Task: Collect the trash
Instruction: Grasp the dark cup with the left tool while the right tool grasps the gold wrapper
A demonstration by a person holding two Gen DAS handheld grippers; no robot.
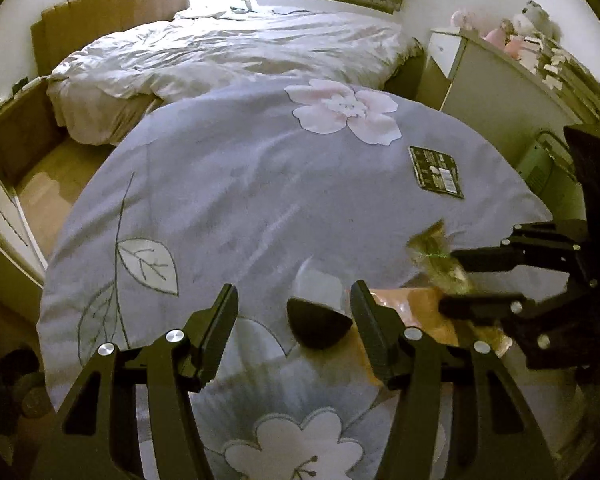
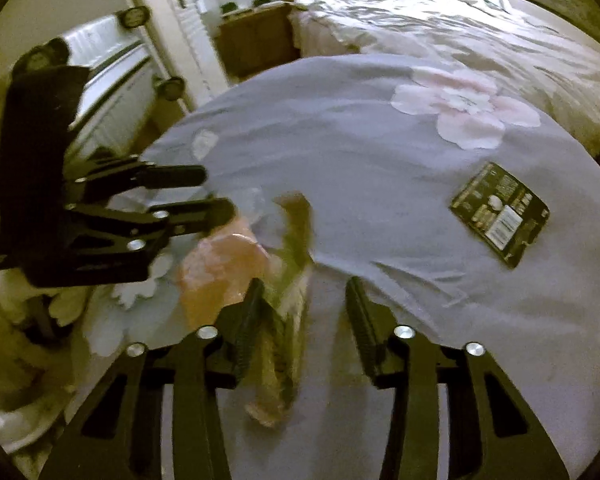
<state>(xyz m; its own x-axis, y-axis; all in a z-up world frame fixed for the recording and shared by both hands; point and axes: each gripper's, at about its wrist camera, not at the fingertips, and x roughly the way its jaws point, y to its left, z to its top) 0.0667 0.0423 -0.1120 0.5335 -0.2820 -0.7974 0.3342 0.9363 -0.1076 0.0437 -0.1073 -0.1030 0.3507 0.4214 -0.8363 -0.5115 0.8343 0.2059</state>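
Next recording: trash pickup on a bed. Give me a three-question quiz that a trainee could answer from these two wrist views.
1. True or false: the black packet lies flat on the grey flowered duvet, with nothing gripping it.
2. Multiple choice: what sits between the fingers of the right hand-held gripper? A) the black packet B) a crumpled wrapper C) a sock
3. Short answer: what colour is the plastic bag lying right beside the wrapper?

Key: 1 true; 2 B; 3 orange.
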